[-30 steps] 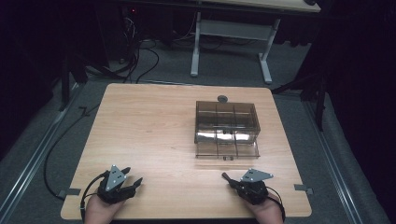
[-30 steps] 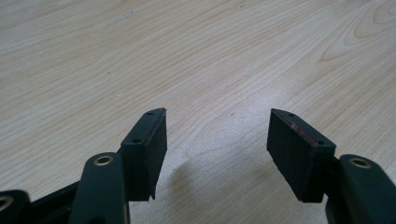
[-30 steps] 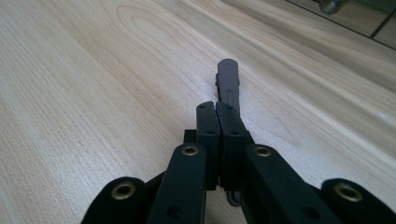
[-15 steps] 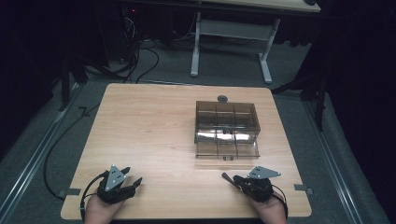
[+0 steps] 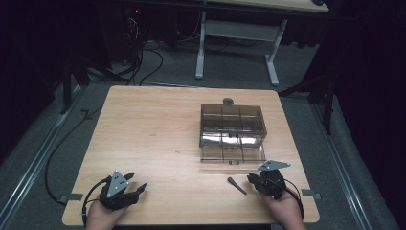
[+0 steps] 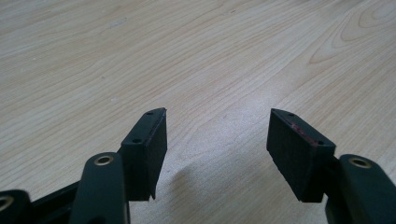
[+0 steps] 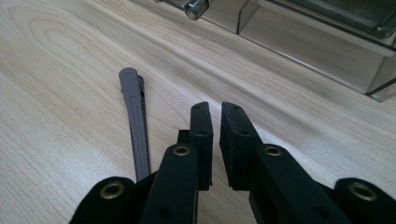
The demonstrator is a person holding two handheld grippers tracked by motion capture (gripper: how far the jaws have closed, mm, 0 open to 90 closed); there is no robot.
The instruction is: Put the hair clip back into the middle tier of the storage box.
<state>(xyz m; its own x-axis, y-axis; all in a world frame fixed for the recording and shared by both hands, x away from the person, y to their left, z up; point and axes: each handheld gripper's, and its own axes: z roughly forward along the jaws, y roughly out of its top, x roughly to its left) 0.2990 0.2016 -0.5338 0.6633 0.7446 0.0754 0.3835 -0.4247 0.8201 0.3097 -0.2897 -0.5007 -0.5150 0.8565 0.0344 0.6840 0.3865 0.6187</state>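
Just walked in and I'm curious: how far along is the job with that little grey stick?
Done: little; the grey stick lies on the table, outside the compartment box. In hand: nothing; the right gripper, beside it, has just been opening its jaws, empty, and the left gripper rests open. Left: probably picking the stick up and boxing it.

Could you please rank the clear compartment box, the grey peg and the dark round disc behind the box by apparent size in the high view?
1. Clear compartment box, by far.
2. Grey peg and dark round disc: both tiny and look alike in size, so I won't rank them.
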